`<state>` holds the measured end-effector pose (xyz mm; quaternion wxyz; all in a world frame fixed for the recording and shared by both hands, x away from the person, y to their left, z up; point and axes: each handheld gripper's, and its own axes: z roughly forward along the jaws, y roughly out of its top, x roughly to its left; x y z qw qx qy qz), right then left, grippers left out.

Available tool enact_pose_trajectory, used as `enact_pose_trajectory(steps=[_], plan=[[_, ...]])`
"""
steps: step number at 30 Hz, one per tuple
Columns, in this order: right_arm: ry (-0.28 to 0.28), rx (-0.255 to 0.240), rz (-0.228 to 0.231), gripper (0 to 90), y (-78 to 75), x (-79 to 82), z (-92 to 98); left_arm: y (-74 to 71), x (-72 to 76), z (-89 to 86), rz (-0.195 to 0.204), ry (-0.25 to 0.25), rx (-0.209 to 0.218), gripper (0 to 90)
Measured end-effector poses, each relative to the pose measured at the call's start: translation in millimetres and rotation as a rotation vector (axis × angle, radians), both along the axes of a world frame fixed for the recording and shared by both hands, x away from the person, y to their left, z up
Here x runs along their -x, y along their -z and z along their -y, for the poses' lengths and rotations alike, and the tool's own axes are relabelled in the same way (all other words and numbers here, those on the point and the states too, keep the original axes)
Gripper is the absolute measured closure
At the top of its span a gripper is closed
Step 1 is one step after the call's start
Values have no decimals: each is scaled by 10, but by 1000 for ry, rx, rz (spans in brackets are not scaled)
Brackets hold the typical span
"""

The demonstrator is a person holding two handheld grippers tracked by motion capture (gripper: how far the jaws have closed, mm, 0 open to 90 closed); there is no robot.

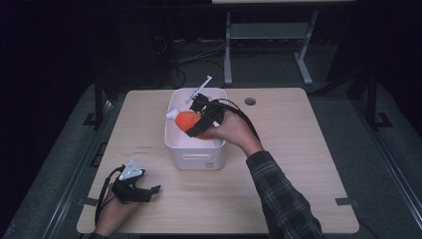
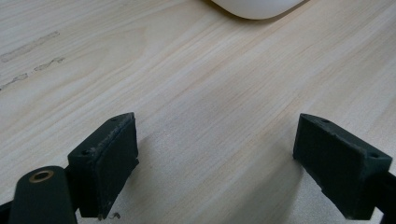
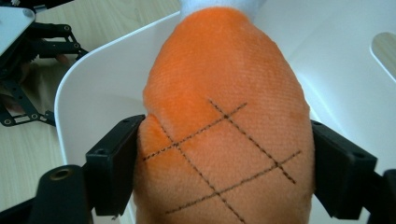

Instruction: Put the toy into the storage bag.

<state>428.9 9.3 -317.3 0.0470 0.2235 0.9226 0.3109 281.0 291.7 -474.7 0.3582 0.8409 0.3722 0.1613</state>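
A: The orange plush toy (image 3: pixel 224 135) was pinched between the two jaws of the right claw (image 1: pixel 198 119), which was clenched on its stitched body just over the white bin (image 1: pixel 195 149).

B: Was it inside the bin or above it?

A: At the rim, as far as I could judge. In the high view the toy sat over the bin's opening, its white tip pointing toward the far left wall. In the right claw's view the bin's white walls curved around behind it.

B: And the other hand?

A: The left claw (image 1: pixel 144 191) lay low on the counter (image 1: pixel 298 149) near the front left corner, well apart from the bin. Its jaws stood wide apart with bare wood between them, gripping nothing.

B: What could have gone wrong from there?

A: The plush was soft, and the jaws pressed into its sides without biting anything firm. I judged it might squirm out if the hand tilted or jerked. It bulged wider than the jaws, so it could also have snagged on the bin's rim and dragged the light bin along the counter, since nothing was steadying it.

B: Anything else in the bin?

A: A thin white rod-like piece (image 1: pixel 199 88) stuck up past the far rim. I could not tell what it was. The toy or the claw's cable might have knocked it.
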Motion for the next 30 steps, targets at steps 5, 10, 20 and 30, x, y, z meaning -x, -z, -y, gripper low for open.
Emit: enact_pose_trajectory(steps=[5, 10, 20, 30], plan=[[-15, 9, -3, 182, 15, 14, -17, 0, 0, 0, 0, 0, 0, 129], [-19, 10, -7, 148, 25, 18, -25, 0, 0, 0, 0, 0, 0, 129], [-9, -17, 25, 141, -77, 69, 80, 0, 0, 0, 0, 0, -1, 129], [25, -59, 57, 137, -166, 195, 459, -1, 1, 0, -1, 0, -1, 129]])
